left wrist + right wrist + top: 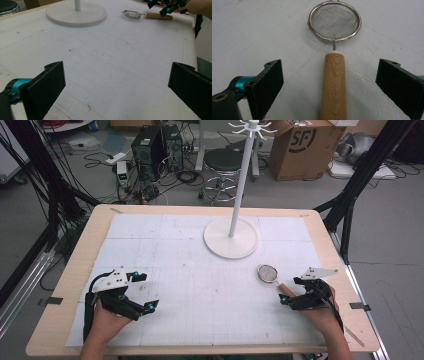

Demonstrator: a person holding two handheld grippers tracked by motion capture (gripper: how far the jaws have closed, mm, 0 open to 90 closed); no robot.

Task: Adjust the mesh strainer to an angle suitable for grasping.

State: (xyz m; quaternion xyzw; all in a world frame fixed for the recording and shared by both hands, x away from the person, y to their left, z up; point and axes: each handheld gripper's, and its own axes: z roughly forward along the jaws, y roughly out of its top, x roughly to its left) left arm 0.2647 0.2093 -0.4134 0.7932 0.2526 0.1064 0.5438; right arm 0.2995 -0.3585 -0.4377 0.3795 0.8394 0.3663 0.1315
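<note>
Wooden strainer handle, lettering legible from the right gripper view, lies between wide right tongs.

One small round metal-mesh strainer with a wooden handle, one tall white hook stand on a round base and two black hand-held grippers on one white gridded mat.

the strainer lies on the mat, right of and nearer than the stand base.
</note>
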